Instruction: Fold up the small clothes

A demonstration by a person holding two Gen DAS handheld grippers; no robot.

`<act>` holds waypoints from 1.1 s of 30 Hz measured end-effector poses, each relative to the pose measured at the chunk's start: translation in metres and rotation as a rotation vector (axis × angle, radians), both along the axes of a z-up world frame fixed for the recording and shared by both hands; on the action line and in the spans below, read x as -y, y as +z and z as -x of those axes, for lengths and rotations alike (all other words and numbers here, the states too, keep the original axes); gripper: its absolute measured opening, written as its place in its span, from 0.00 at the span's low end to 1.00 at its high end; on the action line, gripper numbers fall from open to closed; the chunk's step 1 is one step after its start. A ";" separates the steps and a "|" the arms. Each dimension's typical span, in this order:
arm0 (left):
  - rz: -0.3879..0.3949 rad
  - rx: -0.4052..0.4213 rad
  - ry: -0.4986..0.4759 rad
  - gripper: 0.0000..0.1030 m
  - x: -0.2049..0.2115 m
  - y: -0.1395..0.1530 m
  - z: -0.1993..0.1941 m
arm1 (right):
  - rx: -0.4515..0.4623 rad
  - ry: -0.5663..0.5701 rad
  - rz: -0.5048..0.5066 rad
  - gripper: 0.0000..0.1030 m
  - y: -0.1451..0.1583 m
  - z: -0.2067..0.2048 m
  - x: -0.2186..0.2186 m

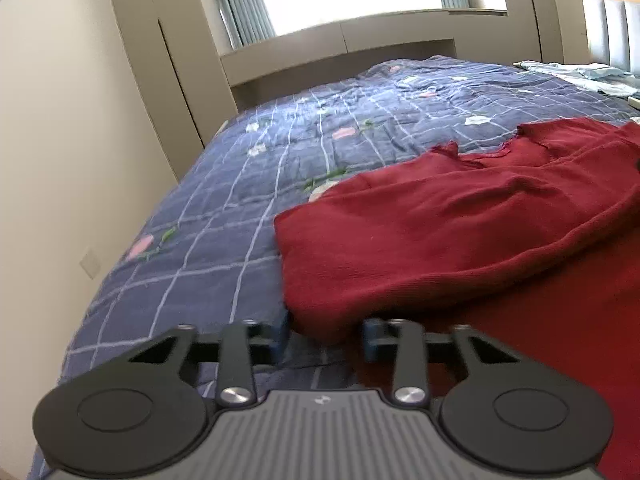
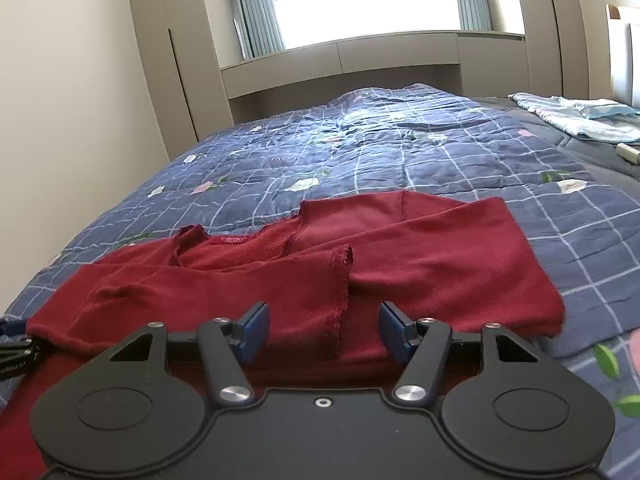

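Garment: red top [image 2: 400, 256] flat on bed [image 2: 400, 148], long axis crosswise | left hand-held gripper [image 1: 326, 338] nearest, half-closed astride left hem corner, pinch unclear | right hand-held gripper [image 2: 322, 330] agape over near hem, empty.

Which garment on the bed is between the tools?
The red top, spread near both tools; the pale blue clothes lie far off at the bed's back right.

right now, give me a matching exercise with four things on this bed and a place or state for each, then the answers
Things:
1. dark red knit top
2. blue checked floral quilt
3. pale blue folded cloth
4. small cream cylinder

Places or states:
A. covers the whole bed
B. far right, near the headboard
C. sleeves folded across its body
D. lies just in front of the pale cloth

Pairs: 1-C, 2-A, 3-B, 4-D
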State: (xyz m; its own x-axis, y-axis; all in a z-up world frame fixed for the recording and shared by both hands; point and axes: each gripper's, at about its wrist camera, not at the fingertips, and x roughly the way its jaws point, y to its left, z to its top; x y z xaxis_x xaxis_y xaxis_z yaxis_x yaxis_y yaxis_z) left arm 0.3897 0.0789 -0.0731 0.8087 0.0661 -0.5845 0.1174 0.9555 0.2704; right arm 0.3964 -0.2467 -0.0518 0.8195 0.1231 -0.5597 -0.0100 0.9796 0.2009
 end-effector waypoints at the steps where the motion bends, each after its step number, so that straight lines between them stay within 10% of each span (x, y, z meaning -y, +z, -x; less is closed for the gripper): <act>1: 0.011 0.010 0.005 0.21 0.002 0.002 0.001 | -0.008 -0.002 -0.003 0.54 -0.001 -0.004 0.000; 4: 0.089 0.033 0.049 0.14 -0.003 0.012 0.002 | -0.021 -0.012 0.018 0.10 -0.001 -0.014 0.000; 18: 0.071 -0.026 0.122 0.15 -0.011 0.004 0.000 | 0.028 -0.006 0.151 0.02 -0.006 -0.010 -0.008; 27: 0.065 -0.084 0.164 0.28 -0.038 0.008 0.021 | 0.024 -0.020 0.161 0.14 -0.009 -0.008 -0.008; 30: 0.100 -0.050 0.205 0.69 -0.048 0.018 0.034 | 0.039 -0.026 0.164 0.38 -0.006 -0.003 -0.007; 33: 0.145 0.013 0.241 0.83 -0.049 0.031 0.037 | 0.073 -0.046 0.199 0.72 -0.001 0.001 -0.007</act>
State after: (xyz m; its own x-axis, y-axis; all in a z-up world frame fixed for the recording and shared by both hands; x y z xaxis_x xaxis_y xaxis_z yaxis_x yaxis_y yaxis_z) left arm 0.3528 0.1278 -0.0426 0.7874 0.1740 -0.5914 -0.1206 0.9843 0.1291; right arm 0.3950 -0.2395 -0.0532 0.8608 -0.0224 -0.5084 0.0286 0.9996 0.0043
